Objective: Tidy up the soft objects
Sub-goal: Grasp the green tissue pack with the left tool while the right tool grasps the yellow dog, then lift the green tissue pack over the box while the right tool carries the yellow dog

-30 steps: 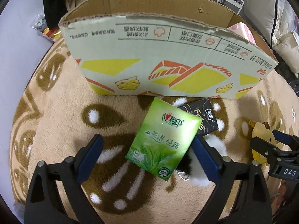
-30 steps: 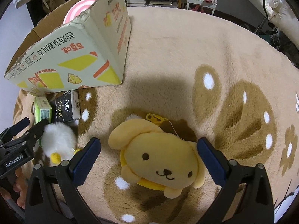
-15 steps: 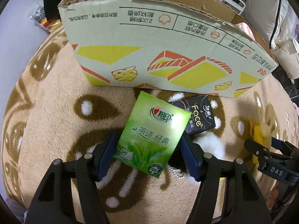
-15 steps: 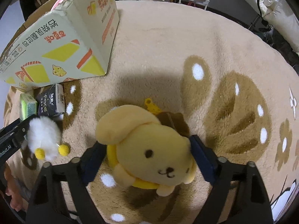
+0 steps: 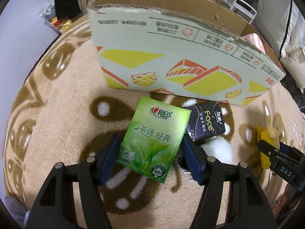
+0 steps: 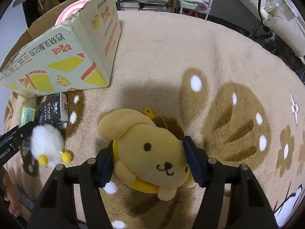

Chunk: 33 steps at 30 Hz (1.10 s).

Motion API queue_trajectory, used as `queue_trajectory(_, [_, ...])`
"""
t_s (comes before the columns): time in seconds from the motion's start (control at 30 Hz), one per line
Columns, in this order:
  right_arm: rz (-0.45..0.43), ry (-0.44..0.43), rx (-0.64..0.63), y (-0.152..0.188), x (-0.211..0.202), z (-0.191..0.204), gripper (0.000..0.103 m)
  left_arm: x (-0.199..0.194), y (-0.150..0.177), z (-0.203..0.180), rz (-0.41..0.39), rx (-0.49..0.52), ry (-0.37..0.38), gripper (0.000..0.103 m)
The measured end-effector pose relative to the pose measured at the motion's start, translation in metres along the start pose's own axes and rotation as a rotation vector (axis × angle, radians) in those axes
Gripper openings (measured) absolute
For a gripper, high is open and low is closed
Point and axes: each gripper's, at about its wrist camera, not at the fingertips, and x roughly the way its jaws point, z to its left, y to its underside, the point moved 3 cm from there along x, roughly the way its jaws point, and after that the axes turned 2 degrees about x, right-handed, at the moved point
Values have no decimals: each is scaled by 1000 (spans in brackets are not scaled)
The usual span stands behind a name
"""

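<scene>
1. Left gripper [image 5: 152, 155] pinches green tissue pack [image 5: 154, 140] by both sides, above the rug [image 5: 63, 114], in front of cardboard box [image 5: 171, 61].
2. Right gripper [image 6: 150, 159] squeezes yellow dog plush [image 6: 152, 156] over rug.
3. Black tissue pack [image 5: 205, 126] and white fluffy keychain [image 6: 46, 145] lie on rug near the box.

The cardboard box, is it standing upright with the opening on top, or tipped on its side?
Upright, open on top: the cardboard box shows its brown inner walls from above, and something pink rises over its rim.

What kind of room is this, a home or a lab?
Probably a home, likely a bedroom or living room: a plush patterned rug covers the floor, shelves of books stand behind, and white bedding is piled at the right.
</scene>
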Motion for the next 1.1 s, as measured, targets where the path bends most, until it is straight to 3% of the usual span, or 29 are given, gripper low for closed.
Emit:
queue_trajectory(0.23, [-78,-39,35,-8,-26,-2,69,-20,2,7,-37,-27,-12,64])
queue_trajectory(0.6, [-213,-161,-43,-8,-58,29,68,-45,9,1,-104,-34,-31,62])
queue_trajectory(1.1, [-499,-254,-83,-21,-111,36,68,-99,1,-10,-339,7,-96,62])
